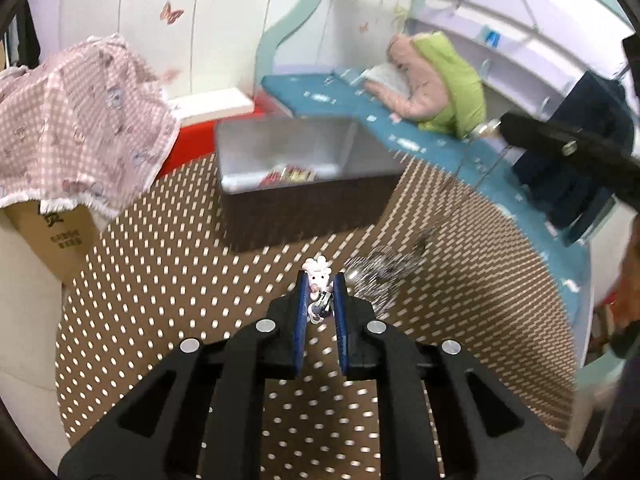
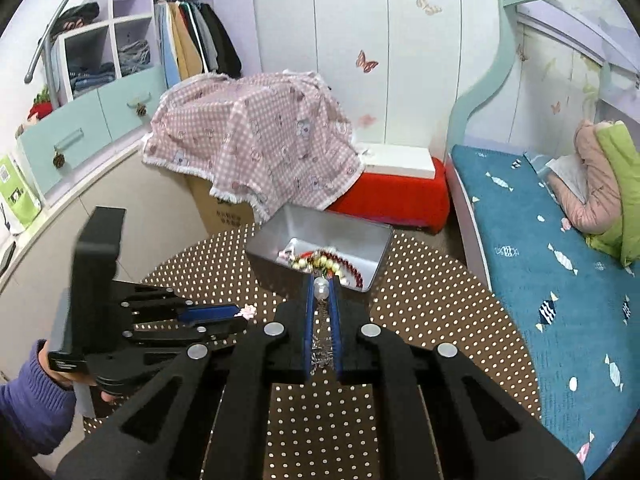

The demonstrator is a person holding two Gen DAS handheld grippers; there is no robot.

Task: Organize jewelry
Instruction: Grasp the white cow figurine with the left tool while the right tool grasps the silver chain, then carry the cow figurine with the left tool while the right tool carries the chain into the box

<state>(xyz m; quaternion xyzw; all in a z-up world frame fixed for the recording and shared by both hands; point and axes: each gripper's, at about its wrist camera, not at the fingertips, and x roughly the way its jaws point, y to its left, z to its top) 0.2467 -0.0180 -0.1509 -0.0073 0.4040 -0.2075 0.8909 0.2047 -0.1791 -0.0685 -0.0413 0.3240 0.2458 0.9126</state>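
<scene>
1. The left gripper (image 1: pixel 320 292) sits at lower centre of the left wrist view, its blue pads clamped on a small white figurine charm (image 1: pixel 317 276) whose top pokes out beyond the tips.
2. The right gripper (image 2: pixel 322 292) sits at centre of the right wrist view, closed tight on a pearl-tipped silver chain (image 2: pixel 321 290); the chain trails back between the pads.
3. The open metal tin (image 2: pixel 320 226) stands just beyond both grippers on the dotted brown tablecloth (image 2: pixel 432 312). Beaded bracelets (image 2: pixel 332 262) lie inside it, red and cream.
4. In the left wrist view, a blurred silvery chain heap (image 1: pixel 380 270) appears right of the charm.
5. A purple sleeve (image 2: pixel 32 404) shows at lower left of the right wrist view.
</scene>
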